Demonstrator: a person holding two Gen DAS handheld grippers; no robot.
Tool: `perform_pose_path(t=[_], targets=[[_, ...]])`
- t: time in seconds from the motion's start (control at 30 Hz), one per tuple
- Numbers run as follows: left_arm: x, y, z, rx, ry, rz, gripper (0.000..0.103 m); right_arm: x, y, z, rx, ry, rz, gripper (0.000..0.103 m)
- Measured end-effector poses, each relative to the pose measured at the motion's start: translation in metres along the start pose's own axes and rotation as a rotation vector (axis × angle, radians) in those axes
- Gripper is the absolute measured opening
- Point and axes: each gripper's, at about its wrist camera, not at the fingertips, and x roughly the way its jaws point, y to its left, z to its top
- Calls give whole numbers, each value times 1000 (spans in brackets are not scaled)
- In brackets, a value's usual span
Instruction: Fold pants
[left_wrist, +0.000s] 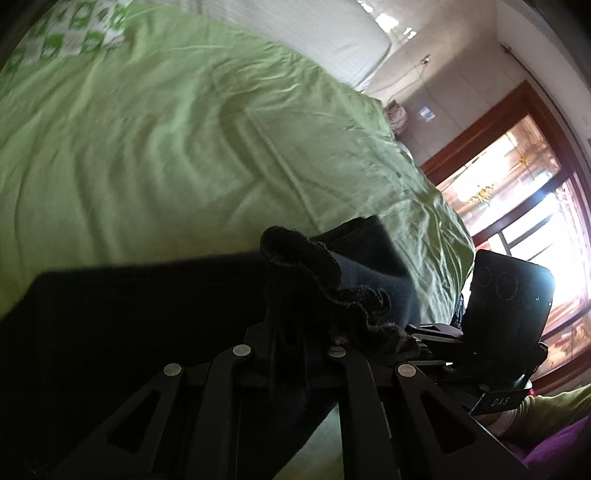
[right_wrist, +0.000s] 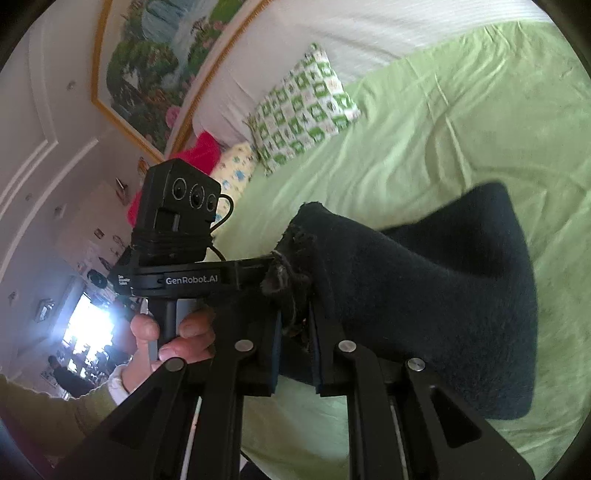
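A person is holding two grippers over a bed with a green sheet (right_wrist: 424, 155). The right gripper (right_wrist: 295, 325) is pinching a frayed edge of the dark pants (right_wrist: 424, 295), its pads pressed together on the cloth. From there the fabric is hanging out and down to the right, draping onto the sheet.

The left gripper (left_wrist: 295, 332) is clamping another bunched, ragged edge of the pants (left_wrist: 147, 314), jaws squeezed tight on it; the rest of the cloth is spreading out dark to the left across the sheet (left_wrist: 166, 147).

A hand (right_wrist: 173, 343) is gripping the left gripper's handle in the right wrist view. A patterned green-and-white pillow (right_wrist: 303, 107) is lying near the headboard, with a framed picture (right_wrist: 155, 62) hanging on the wall behind.
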Motion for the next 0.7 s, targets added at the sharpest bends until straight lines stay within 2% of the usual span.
perform_pose_path(t=[0.23,0.33,0.4,0.5,0.63,0.7], targets=[[-7,8,-11,-36,-17,27,10,10,0,-4,-26,46,-46,17],[-17,14,-18,-78,-43,30,10,14,2,-3,-33,58,-40,26],[-24,19,-21,-106,-59,37,10,15,5,-4,-38,68,-30,36],[-36,20,-28,-134,-90,60,11,15,14,-5,-59,78,-21,40],[-55,18,-42,-160,-138,106,25,11,29,-3,-88,72,3,40],[-63,17,-48,-175,-159,122,29,9,37,0,-103,65,21,40]])
